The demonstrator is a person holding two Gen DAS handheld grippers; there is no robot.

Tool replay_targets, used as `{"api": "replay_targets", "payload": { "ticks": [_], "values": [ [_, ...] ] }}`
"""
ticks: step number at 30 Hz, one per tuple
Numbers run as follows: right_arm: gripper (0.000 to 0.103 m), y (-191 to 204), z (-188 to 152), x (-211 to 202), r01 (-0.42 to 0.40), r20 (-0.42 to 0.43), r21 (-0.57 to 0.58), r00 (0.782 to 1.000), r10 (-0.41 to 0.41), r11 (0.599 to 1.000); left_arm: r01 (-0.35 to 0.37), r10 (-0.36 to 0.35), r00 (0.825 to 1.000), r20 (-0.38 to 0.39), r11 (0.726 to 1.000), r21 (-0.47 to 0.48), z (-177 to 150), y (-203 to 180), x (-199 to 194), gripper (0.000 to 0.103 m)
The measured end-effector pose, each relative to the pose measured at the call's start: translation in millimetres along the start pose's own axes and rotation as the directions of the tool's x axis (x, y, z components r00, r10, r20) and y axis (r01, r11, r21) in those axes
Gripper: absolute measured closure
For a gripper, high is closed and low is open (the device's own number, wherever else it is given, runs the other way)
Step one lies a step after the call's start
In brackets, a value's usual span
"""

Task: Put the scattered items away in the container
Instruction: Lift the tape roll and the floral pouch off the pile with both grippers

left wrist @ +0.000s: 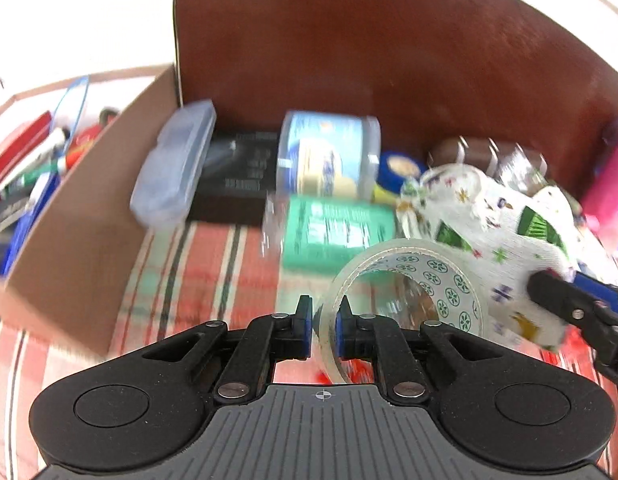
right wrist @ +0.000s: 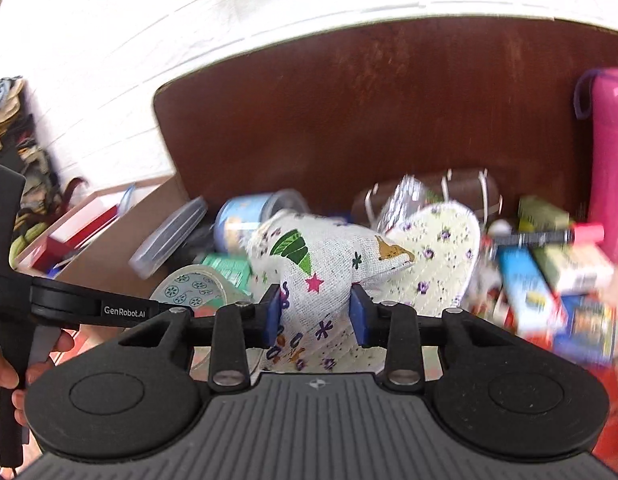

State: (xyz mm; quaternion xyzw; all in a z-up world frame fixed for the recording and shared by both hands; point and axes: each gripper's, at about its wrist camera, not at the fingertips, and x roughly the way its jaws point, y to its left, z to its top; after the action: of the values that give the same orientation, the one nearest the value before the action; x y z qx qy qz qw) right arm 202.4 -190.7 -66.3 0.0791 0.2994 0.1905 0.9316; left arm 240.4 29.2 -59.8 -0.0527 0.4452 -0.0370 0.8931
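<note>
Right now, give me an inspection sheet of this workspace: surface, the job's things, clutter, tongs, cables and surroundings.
Surface: striped cloth, red and pale, partly bare.
Job's things: tape roll; printed cloth; cardboard box at left, already holding pens and packets.
Clutter: clear case, round tub, green packet, pink bottle, small boxes.
Tongs: left tongs shut on the tape roll's wall; right tongs shut on the printed cloth.
Cables: nothing seen.
Surroundings: brown board behind the pile, white wall beyond.
</note>
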Motion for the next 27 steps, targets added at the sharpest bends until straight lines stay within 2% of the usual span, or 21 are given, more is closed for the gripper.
{"api": "replay_targets", "payload": {
  "ticks": [4,8,12,13,14,18,20,21,22,23,27],
  "values": [
    [0.065,8,-25,-20,-0.028,-0.015,0.024,1.0,0.028,0.999,0.018,-0.017,1.0,-0.015,0.998,0.062,-27,2,-19,0.094],
    [0.066,12,-50,-36,-0.03,-0.046,0.046,0.998,0.032,0.998,0.041,-0.038,0.998,-0.055,0.997,0.06,-51,10,-25,0.094],
    [0.066,15,-74,-36,-0.003,-0.116,0.028,0.993,0.006,1.0,0.026,-0.02,0.994,-0.108,0.998,0.053,-72,17,-14,0.09],
    [0.065,15,-79,-35,0.004,-0.131,0.025,0.991,-0.001,1.0,0.024,-0.019,0.993,-0.115,0.999,0.039,-76,20,-11,0.087],
    [0.063,15,-81,-33,0.011,-0.135,0.029,0.991,-0.007,1.0,0.03,-0.026,0.992,-0.122,0.999,0.026,-79,22,-9,0.07],
    [0.06,15,-83,-34,0.025,-0.123,0.033,0.992,-0.021,0.999,0.059,-0.058,0.989,-0.134,0.998,0.001,-87,28,-8,0.065],
    [0.056,17,-81,-35,0.032,-0.115,0.01,0.993,-0.031,0.999,0.06,-0.059,0.989,-0.133,0.998,0.006,-89,31,-10,0.056],
    [0.052,18,-80,-35,0.034,-0.109,0.002,0.993,-0.034,0.999,0.062,-0.06,0.989,-0.134,0.998,0.008,-89,32,-10,0.053],
    [0.042,19,-80,-35,0.039,-0.1,-0.001,0.994,-0.038,0.999,0.064,-0.062,0.989,-0.134,0.998,0.009,-90,33,-11,0.049],
    [0.037,19,-80,-35,0.044,-0.089,-0.001,0.995,-0.044,0.999,0.065,-0.063,0.989,-0.135,0.998,0.011,-91,35,-11,0.047],
    [0.035,16,-77,-25,0.047,-0.091,0.021,0.995,-0.045,0.999,0.07,-0.067,0.989,-0.132,0.997,0.016,-90,33,-8,0.042]
  ]
}}
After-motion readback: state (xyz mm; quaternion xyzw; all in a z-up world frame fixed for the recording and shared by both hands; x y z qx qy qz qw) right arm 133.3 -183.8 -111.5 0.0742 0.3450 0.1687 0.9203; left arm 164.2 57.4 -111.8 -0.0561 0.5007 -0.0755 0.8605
